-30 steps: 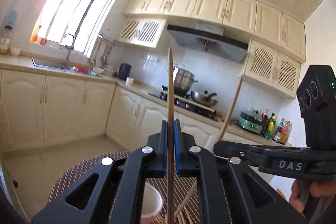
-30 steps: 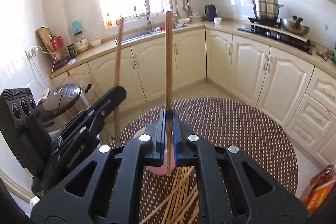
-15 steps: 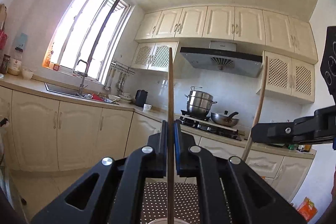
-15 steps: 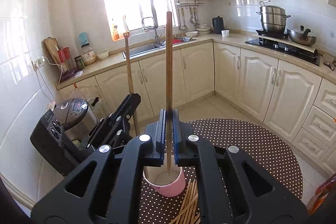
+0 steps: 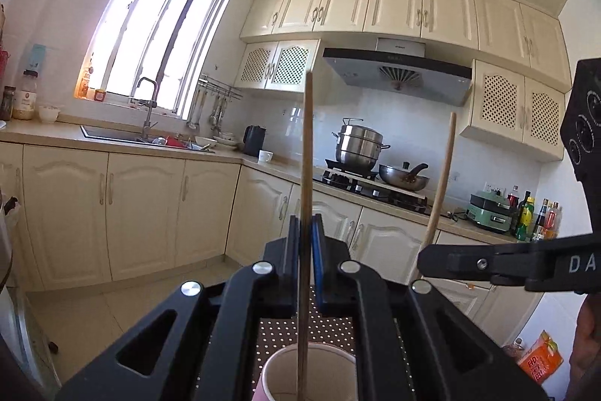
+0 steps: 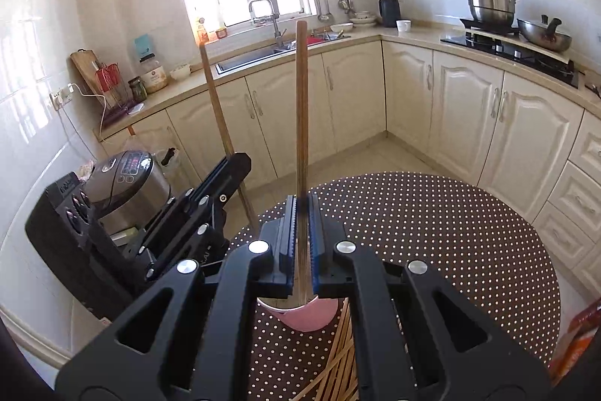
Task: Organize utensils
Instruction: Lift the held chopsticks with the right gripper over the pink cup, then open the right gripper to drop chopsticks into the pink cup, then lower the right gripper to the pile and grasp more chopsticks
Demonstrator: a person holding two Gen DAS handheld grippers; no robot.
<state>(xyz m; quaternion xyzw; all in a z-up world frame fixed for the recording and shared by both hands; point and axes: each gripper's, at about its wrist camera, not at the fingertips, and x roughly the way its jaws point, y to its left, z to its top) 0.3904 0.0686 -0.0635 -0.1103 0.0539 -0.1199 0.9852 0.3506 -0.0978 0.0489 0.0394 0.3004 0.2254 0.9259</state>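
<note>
My left gripper (image 5: 305,269) is shut on an upright wooden chopstick (image 5: 307,156); its lower end reaches down into a pink cup (image 5: 310,376) with a white inside. My right gripper (image 6: 300,247) is shut on a second upright chopstick (image 6: 301,108), whose lower end sits at the rim of the same pink cup (image 6: 311,316). Each gripper shows in the other's view: the right one (image 5: 424,256) with its chopstick (image 5: 441,179), and the left one (image 6: 234,162) with its chopstick (image 6: 218,111). Several loose chopsticks (image 6: 338,363) lie on the table beside the cup.
The round table has a brown cloth with white dots (image 6: 450,243). A rice cooker (image 6: 127,179) stands at the left. Cream cabinets, a sink (image 6: 255,57) and a stove with pots (image 6: 503,21) line the walls. An orange packet (image 5: 541,361) lies on the floor.
Both grippers have come lower over the pink cup with their chopsticks still held upright. The left chopstick's lower end now sits inside the cup.
</note>
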